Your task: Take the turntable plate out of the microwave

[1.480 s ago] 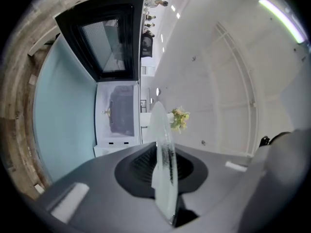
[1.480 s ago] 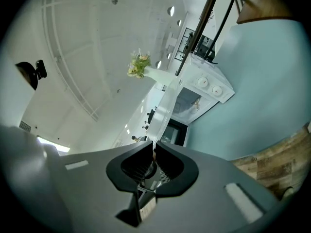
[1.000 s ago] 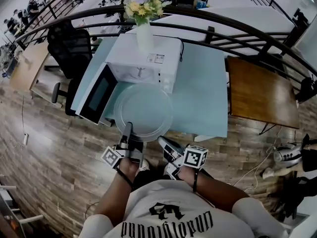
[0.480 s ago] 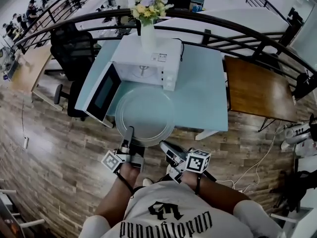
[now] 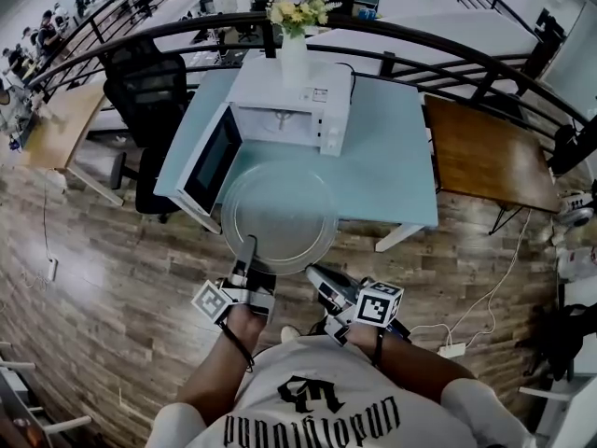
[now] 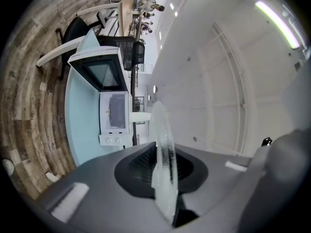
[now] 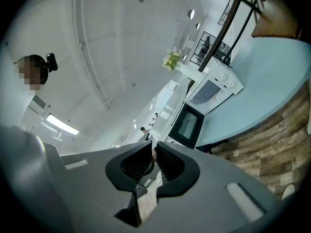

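One round glass plate (image 5: 280, 215), ribbed left tool (image 5: 249, 246), boxy white microwave (image 5: 291, 103)

White microwave (image 5: 291, 101), black door (image 5: 213, 157). Beneath it, pale-blue table (image 5: 392, 171). In front, clear glass turntable plate (image 5: 280, 215). Right: brown desk (image 5: 485, 161). Left: black chair (image 5: 149, 87). On top: yellow-white flowers (image 5: 298, 9). Floor (image 5: 112, 278) is grey-brown planks.
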`<move>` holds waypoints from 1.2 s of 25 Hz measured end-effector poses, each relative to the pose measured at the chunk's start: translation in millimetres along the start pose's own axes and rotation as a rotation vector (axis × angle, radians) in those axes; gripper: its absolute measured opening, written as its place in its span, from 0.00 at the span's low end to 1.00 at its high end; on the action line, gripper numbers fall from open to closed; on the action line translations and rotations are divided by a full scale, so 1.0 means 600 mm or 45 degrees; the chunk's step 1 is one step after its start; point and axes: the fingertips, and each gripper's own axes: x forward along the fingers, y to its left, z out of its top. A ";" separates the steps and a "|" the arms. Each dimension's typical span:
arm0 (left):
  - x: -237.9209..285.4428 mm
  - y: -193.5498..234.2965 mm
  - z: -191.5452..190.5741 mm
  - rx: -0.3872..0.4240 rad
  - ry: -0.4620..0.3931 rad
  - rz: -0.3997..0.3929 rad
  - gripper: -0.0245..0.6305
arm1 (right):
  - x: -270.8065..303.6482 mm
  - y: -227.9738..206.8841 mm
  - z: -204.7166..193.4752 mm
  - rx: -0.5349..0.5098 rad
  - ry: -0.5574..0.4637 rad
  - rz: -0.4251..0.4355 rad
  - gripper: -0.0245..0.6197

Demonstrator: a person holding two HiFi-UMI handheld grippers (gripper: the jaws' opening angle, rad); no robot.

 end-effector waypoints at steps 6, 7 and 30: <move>-0.056 -0.011 0.017 -0.006 0.025 0.002 0.17 | -0.001 0.041 -0.048 -0.032 -0.004 -0.002 0.09; -0.064 -0.014 0.019 -0.011 0.028 0.002 0.17 | -0.001 0.046 -0.057 -0.037 -0.005 0.002 0.09; -0.172 -0.046 0.018 -0.065 0.046 -0.018 0.17 | -0.028 0.120 -0.150 -0.123 0.013 -0.015 0.09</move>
